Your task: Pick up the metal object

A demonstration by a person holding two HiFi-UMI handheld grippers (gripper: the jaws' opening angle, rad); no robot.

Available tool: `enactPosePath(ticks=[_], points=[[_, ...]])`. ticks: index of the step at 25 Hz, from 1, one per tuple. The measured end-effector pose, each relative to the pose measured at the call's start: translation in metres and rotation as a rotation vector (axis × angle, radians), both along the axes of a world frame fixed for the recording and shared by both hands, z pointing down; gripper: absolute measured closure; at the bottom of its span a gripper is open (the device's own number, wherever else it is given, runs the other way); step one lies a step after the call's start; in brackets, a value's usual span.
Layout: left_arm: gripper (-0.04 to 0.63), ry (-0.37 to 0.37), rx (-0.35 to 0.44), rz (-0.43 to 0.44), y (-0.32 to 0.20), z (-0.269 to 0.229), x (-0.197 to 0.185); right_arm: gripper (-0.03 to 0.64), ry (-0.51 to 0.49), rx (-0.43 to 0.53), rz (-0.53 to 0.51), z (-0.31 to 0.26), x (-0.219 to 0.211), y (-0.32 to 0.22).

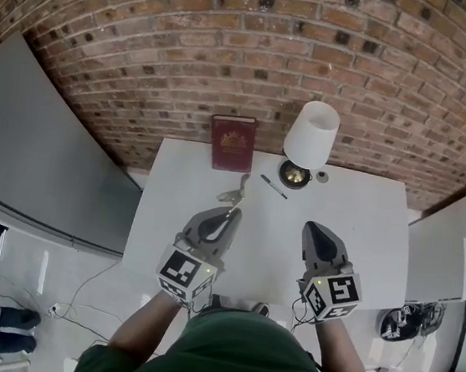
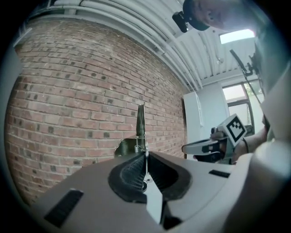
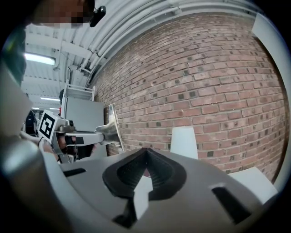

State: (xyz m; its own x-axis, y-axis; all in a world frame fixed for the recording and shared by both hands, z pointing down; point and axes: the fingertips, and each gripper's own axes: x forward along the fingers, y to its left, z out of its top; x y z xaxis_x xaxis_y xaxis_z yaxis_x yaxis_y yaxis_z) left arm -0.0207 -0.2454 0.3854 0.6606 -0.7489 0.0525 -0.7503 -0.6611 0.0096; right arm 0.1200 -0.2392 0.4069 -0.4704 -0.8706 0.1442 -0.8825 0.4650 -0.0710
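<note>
- The left gripper [image 1: 229, 216] is clamped on the metal object [image 1: 234, 194]; the piece sticks out beyond its jaw tips, held above the white table [image 1: 362, 230];
- The right gripper [image 1: 310, 227] is alongside, jaws together, nothing between them.

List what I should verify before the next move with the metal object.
1. Left hand-held gripper shut on the metal object: ok.
2. Metal object lifted off the white table: ok.
3. Right hand-held gripper shut, empty: ok.
4. Pen and lamp apart from the metal object: ok.
5. Grip firm enough not to slip: cannot tell.
</note>
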Motion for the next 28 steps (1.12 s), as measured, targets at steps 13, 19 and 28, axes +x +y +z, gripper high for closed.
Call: enactPosePath(ticks=[13,19,28], points=[[0.586,-0.086,0.054,0.04,0.009,0.011,0.014,0.612,0.003,-0.018,-0.007,0.0,0.0,0.007],[0.586,-0.127,0.083,0.05,0.011,0.02,0.016,0.612,-0.008,-0.022,0.003,0.006,0.001,0.006],[0.586,-0.14,0.089,0.042,0.012,0.021,0.011,0.613,-0.013,-0.038,0.002,0.009,-0.002,0.007]])
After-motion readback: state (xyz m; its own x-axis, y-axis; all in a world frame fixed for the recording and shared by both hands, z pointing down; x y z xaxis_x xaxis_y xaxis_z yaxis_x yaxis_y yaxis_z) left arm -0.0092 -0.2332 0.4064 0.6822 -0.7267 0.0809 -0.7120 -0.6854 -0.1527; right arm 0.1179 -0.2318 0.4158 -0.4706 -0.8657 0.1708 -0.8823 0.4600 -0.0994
